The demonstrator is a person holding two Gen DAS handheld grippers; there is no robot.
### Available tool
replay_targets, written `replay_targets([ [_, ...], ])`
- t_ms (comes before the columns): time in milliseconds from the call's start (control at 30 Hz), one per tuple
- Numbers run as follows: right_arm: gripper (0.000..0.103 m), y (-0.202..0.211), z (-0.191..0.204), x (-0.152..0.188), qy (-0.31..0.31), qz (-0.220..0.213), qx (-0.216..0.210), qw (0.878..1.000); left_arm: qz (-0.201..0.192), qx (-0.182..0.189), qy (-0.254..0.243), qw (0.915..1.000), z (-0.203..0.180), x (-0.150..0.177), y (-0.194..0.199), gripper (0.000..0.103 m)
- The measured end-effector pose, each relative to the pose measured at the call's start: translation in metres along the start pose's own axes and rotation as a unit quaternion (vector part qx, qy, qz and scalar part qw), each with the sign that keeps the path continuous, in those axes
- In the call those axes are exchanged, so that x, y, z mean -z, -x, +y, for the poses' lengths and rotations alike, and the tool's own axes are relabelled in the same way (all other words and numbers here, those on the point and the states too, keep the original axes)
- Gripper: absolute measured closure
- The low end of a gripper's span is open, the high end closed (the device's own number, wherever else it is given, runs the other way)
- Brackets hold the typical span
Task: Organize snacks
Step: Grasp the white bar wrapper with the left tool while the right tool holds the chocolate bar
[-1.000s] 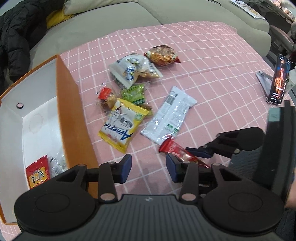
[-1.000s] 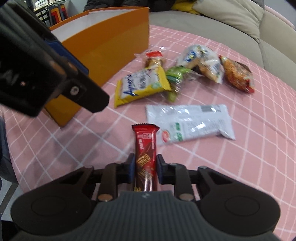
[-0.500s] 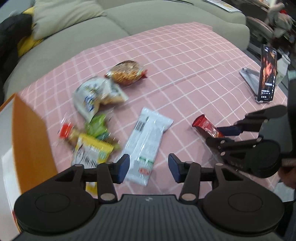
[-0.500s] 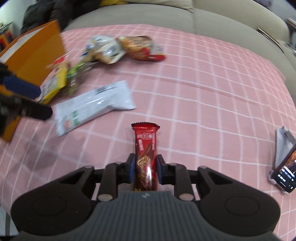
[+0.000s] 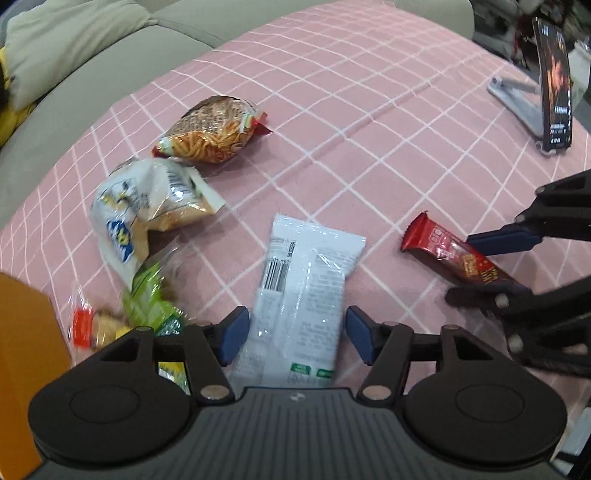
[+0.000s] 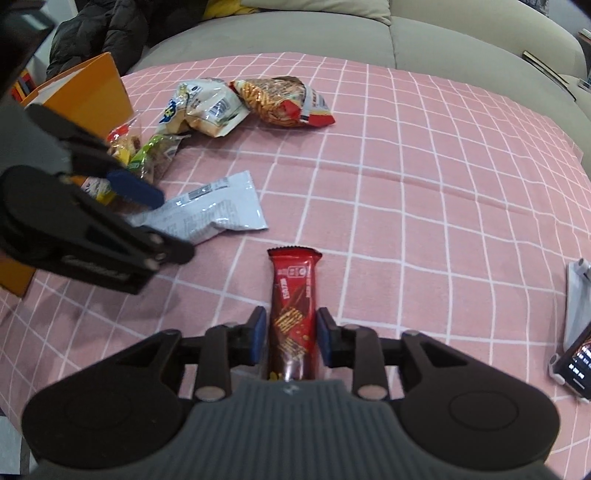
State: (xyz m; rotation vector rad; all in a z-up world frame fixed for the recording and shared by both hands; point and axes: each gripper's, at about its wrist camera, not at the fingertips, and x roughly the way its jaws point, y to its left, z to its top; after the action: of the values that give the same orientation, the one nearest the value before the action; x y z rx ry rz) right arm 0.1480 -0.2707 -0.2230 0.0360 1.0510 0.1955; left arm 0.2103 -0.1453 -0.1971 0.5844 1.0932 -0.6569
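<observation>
My left gripper is open, its jaws on either side of a long white snack packet that lies on the pink checked cloth. The packet also shows in the right wrist view. My right gripper stands around a red chocolate wafer bar with small gaps at both pads. The bar also shows in the left wrist view. An orange noodle-snack bag, a white and blue bag, a green packet and a small red-topped packet lie to the left.
An orange box stands at the left edge of the cloth. A phone on a stand is at the far right. A grey sofa with a dark jacket runs behind the table.
My left gripper has swung away from the orange box and come down over the white packet. My right gripper, with the red bar, has moved right and its jaws have eased apart slightly.
</observation>
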Motion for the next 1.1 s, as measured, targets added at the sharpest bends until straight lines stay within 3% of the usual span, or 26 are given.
replay_targets([
  [267,0.06,-0.002,0.003,0.001,0.015,0.002,-0.004,1.0,0.028,0.047,0.046,0.9974,0.021,-0.014,-0.013,0.022],
  [367,0.06,-0.002,0.003,0.001,0.017,0.003,-0.002,1.0,0.037,0.037,0.042,0.9978,0.017,-0.015,-0.014,0.022],
  [500,0.06,-0.002,0.007,0.002,0.03,0.005,0.008,0.999,0.043,0.036,0.056,0.9968,0.01,-0.015,-0.011,0.039],
  [567,0.06,-0.002,0.009,0.002,0.04,0.005,0.013,0.999,0.047,0.028,0.063,0.9965,0.005,-0.013,-0.009,0.041],
  [633,0.062,-0.002,0.01,0.003,0.044,0.005,0.018,0.999,0.047,0.02,0.071,0.9962,0.001,-0.011,-0.008,0.043],
  [767,0.083,-0.001,0.008,0.002,0.039,0.003,0.026,0.999,0.046,0.013,0.093,0.9945,-0.006,-0.005,-0.005,0.044],
  [1100,0.083,0.007,0.007,0.003,0.0,0.005,0.015,1.0,0.026,0.016,0.162,0.9864,-0.005,0.012,0.02,0.045],
])
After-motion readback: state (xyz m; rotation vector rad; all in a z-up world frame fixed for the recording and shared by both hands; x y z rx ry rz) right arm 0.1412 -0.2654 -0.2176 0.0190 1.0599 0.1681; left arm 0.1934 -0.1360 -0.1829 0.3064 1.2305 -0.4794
